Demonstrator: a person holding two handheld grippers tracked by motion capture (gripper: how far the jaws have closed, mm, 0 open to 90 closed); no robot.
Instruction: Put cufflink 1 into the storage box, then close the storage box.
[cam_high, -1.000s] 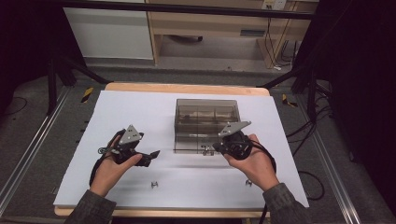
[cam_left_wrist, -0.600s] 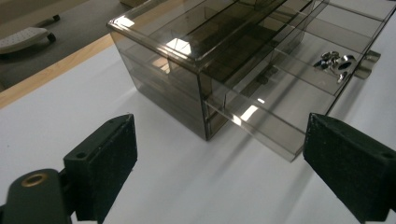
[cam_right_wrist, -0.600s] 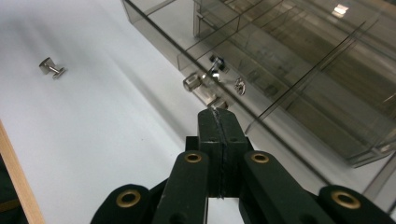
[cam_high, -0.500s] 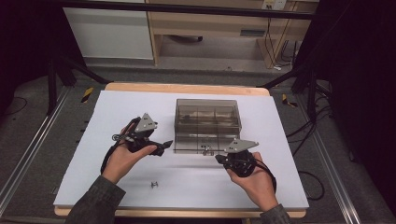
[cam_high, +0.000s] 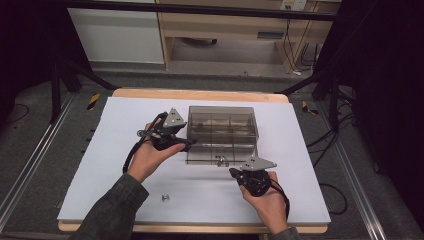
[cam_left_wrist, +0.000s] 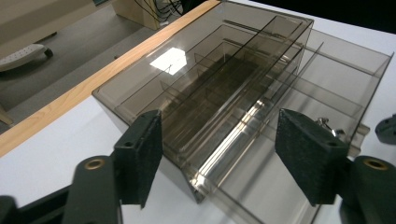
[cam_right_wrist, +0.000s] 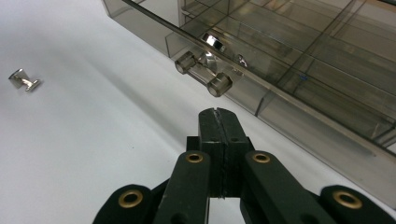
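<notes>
risk first: the left gripper (cam_high: 186, 143) sits at the left end of the box (cam_high: 222, 131) with its pads (cam_left_wrist: 144, 154) spread to either side of the near-left corner, touching neither wall. its jaws have just been closing, with the corner between them. if they close off-centre they may catch only the thin lip of the pulled-out drawer (cam_left_wrist: 336, 93), and the box could skid or twist on the white sheet (cam_high: 100, 165).

the right gripper (cam_high: 234, 173) has its fingers pressed together, holding nothing, and points at the drawer's knobs (cam_right_wrist: 205, 74) from just in front of the box. with the jaws shut it can only push; a nudge there could shove the drawer crooked or slide the whole box if the left grip is not firm.

the box: smoky clear plastic, rectangular, with thin dividers making several compartments, lying near the middle of the sheet. a drawer stands partly out on its front side. a small metal clip (cam_right_wrist: 24, 79) lies on the sheet, well in front of the box and to its left.
</notes>
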